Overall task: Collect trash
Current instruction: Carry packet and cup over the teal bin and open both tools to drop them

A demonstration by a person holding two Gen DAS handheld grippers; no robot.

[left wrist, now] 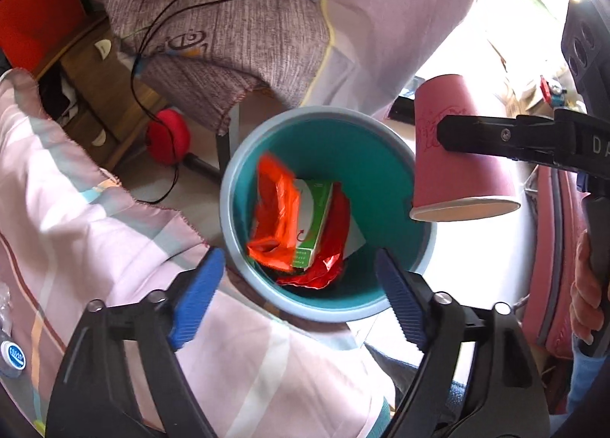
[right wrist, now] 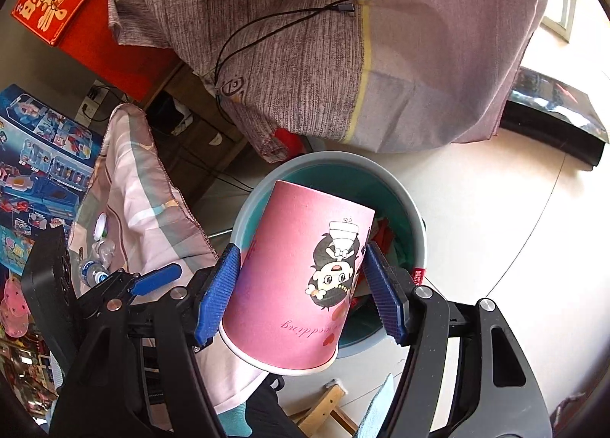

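A teal trash bin (left wrist: pixel 381 171) with a grey-blue rim stands on the floor below me; it also shows in the right wrist view (right wrist: pixel 413 224). Inside lie an orange wrapper (left wrist: pixel 276 217), a green and white carton (left wrist: pixel 314 220) and a red wrapper (left wrist: pixel 328 270). My right gripper (right wrist: pixel 301 293) is shut on a pink paper cup (right wrist: pixel 297 278), held upside down over the bin's right rim; the cup also shows in the left wrist view (left wrist: pixel 457 156). My left gripper (left wrist: pixel 297 293) is open and empty just above the bin's near rim.
A pink striped sheet (left wrist: pixel 95 232) lies at the left with a crushed plastic bottle (right wrist: pixel 93 266) on it. A grey-purple cloth (left wrist: pixel 236 30) with a black cable (left wrist: pixel 160 37) hangs behind the bin. A red round object (left wrist: pixel 167 137) sits on the floor.
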